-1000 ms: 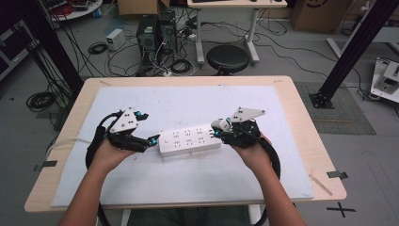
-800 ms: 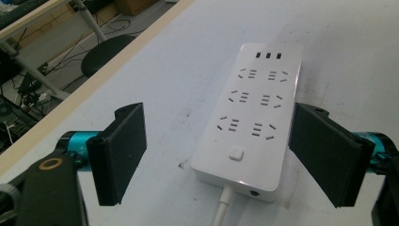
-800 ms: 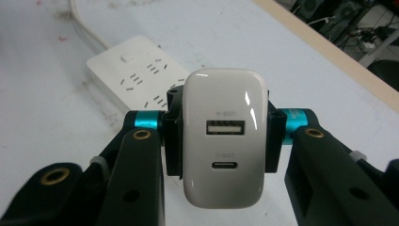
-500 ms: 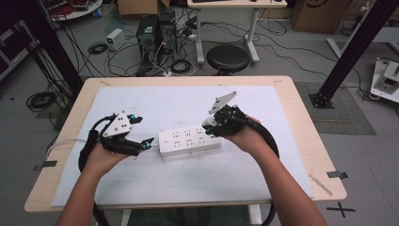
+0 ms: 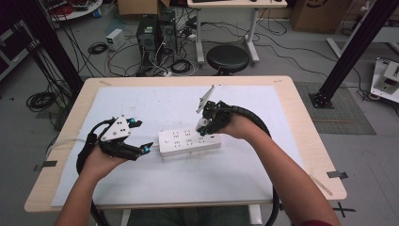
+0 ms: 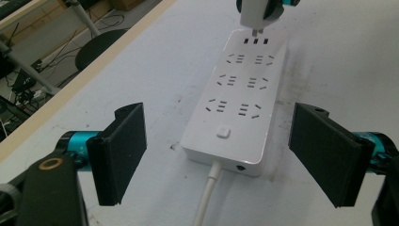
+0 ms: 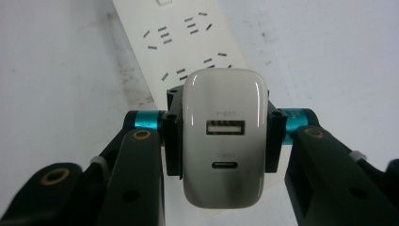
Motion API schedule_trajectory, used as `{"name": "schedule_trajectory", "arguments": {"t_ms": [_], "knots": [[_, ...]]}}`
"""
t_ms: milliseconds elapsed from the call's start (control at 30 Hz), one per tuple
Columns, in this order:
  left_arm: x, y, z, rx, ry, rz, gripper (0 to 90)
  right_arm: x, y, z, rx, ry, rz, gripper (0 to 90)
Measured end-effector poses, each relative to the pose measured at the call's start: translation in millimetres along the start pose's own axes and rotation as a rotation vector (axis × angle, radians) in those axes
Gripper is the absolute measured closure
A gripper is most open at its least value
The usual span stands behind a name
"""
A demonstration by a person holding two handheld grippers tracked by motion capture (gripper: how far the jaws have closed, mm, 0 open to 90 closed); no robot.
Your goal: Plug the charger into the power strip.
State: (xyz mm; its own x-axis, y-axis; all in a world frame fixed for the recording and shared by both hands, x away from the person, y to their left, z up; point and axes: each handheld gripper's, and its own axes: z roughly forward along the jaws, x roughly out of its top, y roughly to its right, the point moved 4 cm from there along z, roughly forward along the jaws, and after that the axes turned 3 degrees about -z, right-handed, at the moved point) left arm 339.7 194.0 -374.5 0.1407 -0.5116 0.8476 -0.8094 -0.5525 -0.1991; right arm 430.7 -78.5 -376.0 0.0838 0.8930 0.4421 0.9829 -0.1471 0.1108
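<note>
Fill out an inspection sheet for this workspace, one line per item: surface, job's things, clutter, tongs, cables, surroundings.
Surface: wooden table under a white mat, faintly smudged.
Job's things: white power strip flat on the mat; white USB charger held above its far end.
Clutter: nothing seen.
Tongs: left tongs open, facing the strip's switch end; right tongs shut on the charger.
Cables: strip's white cord leaves its near end.
Surroundings: black stool, computer towers, floor cables.
</note>
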Motion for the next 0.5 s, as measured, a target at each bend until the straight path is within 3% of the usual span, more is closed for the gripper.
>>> {"name": "schedule_trajectory", "arguments": {"t_ms": [100,500], "knots": [[-1.9,1.3,-0.9,0.001,-0.007,-0.001,19.8,0.5,5.2,6.9,0.014,-0.036,-0.045,63.1],[-9.6,2.5,1.4,0.000,-0.021,-0.020,19.8,6.7,23.6,23.2,0.094,-0.067,-0.232,63.1]]}}
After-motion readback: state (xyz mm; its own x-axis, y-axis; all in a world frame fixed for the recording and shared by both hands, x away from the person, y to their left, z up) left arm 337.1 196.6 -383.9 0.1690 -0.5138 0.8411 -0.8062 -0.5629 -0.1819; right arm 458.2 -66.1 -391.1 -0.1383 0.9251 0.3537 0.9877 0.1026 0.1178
